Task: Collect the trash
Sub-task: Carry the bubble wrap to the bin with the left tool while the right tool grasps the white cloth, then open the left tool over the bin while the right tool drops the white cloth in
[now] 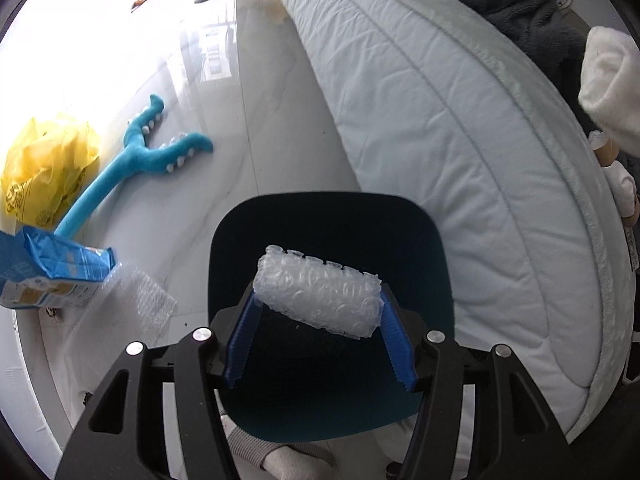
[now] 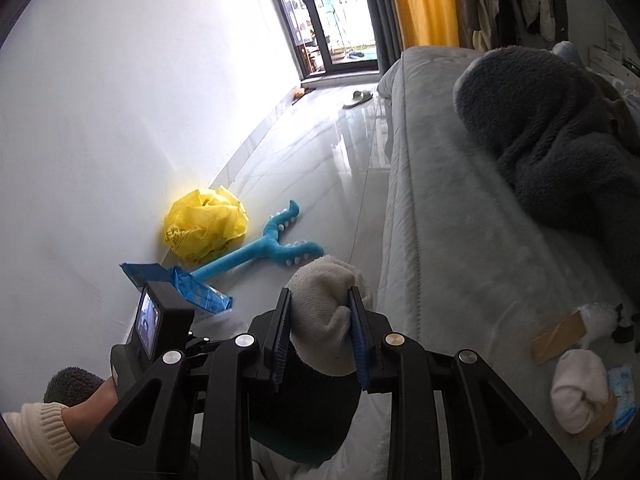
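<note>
In the left wrist view my left gripper [image 1: 320, 298] is shut on a roll of clear bubble wrap [image 1: 320, 292], gripped end to end between the blue pads. It hangs right above the mouth of a dark blue bin [image 1: 420, 264] on the floor. In the right wrist view my right gripper [image 2: 320, 292] is shut on a balled-up cream sock [image 2: 324, 276], over the same dark bin [image 2: 312, 412]. More litter lies by the wall: a crumpled yellow plastic bag [image 1: 44, 164] [image 2: 206, 228], a blue wrapper pack [image 1: 52, 268] [image 2: 196, 292] and a flat bubble wrap sheet [image 1: 132, 300].
A blue plush toy [image 1: 136, 160] [image 2: 264, 252] lies on the glossy floor. The pale mattress [image 1: 440, 140] [image 2: 432, 220] runs along the right, with a dark grey blanket [image 2: 560, 140] and small items on it. A slipper [image 2: 358, 98] sits near the balcony door. A person's hand [image 2: 88, 404] holds the left tool.
</note>
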Available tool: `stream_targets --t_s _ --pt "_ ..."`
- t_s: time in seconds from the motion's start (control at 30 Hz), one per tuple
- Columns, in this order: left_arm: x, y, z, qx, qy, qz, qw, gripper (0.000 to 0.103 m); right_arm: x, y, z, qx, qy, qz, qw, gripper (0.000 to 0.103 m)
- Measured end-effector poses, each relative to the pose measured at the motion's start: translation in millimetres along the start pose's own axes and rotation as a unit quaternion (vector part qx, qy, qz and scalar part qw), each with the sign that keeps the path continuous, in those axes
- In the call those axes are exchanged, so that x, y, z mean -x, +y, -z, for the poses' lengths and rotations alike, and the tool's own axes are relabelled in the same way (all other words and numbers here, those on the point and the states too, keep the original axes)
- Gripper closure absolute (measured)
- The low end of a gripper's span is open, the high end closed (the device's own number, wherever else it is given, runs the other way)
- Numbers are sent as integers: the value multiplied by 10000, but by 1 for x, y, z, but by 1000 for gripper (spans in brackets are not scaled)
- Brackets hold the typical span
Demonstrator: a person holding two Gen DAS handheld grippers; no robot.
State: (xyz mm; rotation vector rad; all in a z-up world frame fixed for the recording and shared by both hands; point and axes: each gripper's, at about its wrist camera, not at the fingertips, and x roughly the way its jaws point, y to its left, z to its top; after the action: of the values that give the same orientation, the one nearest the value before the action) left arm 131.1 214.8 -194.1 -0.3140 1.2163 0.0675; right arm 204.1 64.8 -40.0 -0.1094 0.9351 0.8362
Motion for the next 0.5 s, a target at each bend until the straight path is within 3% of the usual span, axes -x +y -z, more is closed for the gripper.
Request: stream_targets --t_s 0.3,0.5 --pt "-1 23 11 109 301 120 9994 26 -61 27 6 111 721 -43 9973 75" --pt "13 38 15 137 229 50 9996 20 -94 36 16 170 1107 15 9937 75"
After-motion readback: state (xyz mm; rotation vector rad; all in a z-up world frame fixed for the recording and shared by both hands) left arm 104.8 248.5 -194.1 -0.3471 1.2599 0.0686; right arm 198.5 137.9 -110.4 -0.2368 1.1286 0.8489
